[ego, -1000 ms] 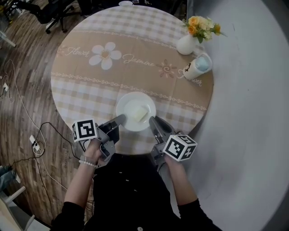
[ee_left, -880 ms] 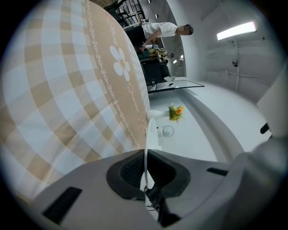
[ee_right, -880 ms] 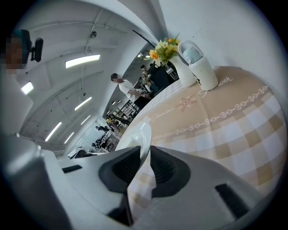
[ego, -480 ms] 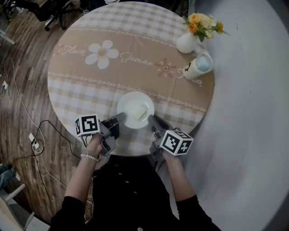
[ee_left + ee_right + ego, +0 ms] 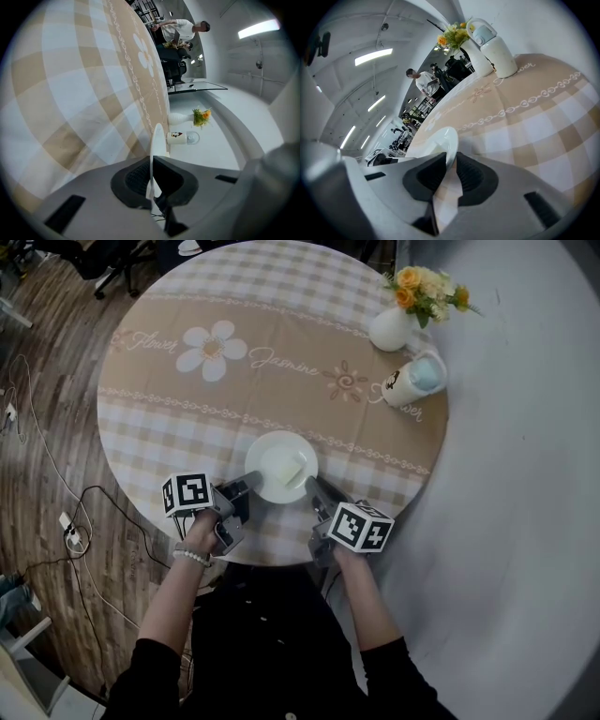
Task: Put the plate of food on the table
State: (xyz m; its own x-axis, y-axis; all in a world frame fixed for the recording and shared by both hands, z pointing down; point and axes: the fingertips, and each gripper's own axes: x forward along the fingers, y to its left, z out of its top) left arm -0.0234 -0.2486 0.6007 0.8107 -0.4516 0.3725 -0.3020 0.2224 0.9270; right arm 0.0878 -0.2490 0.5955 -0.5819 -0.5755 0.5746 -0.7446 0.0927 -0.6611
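A white plate (image 5: 275, 468) holding a pale yellow block of food (image 5: 298, 466) sits low over the near part of the round table (image 5: 178, 418), which has a beige checked cloth. My left gripper (image 5: 246, 487) is shut on the plate's left near rim, and my right gripper (image 5: 315, 489) is shut on its right near rim. In the left gripper view the thin plate (image 5: 158, 139) stands edge-on between the pads of the left gripper (image 5: 151, 174). In the right gripper view the plate (image 5: 439, 140) enters the jaw tips of the right gripper (image 5: 450, 165). Whether the plate touches the cloth is unclear.
A white vase (image 5: 388, 330) with orange and yellow flowers (image 5: 420, 289) and a white jug with a pale blue lid (image 5: 411, 379) stand at the table's far right edge. Cables and a plug strip (image 5: 73, 532) lie on the wooden floor to the left.
Both grippers have carried the plate a little farther in over the table, away from the near edge. Their hold on the rim looks the same.
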